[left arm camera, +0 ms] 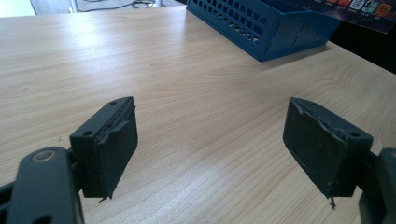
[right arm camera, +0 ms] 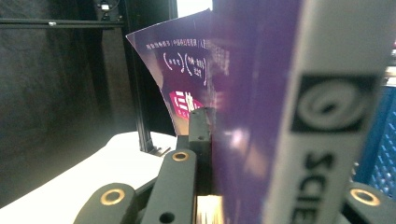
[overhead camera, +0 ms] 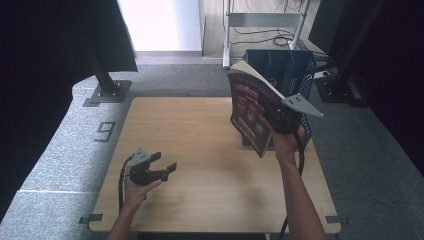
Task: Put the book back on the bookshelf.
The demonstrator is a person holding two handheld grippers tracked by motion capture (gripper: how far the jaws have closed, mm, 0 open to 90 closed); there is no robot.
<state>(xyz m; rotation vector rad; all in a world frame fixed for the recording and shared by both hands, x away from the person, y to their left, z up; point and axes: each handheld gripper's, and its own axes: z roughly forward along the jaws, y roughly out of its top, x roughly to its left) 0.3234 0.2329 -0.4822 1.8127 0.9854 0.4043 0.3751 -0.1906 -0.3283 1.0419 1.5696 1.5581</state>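
A purple-covered book [overhead camera: 251, 110] hangs tilted in the air over the right part of the wooden table [overhead camera: 200, 150], in front of a blue mesh file holder [overhead camera: 287, 70]. My right gripper [overhead camera: 281, 119] is shut on the book's lower edge. In the right gripper view the book's purple cover [right arm camera: 243, 102] and white spine [right arm camera: 322, 116] stand close up between the jaws. My left gripper [overhead camera: 167, 161] rests low over the table's front left, open, nothing between its pads [left arm camera: 109, 147]. The blue holder [left arm camera: 266, 25] lies ahead of it at the far right.
A black stand with a base plate [overhead camera: 107, 90] sits beyond the table's back left corner, beside dark curtains. A metal frame and cables [overhead camera: 265, 30] lie on the floor behind. Grey carpet with a "9" mark [overhead camera: 105, 131] surrounds the table.
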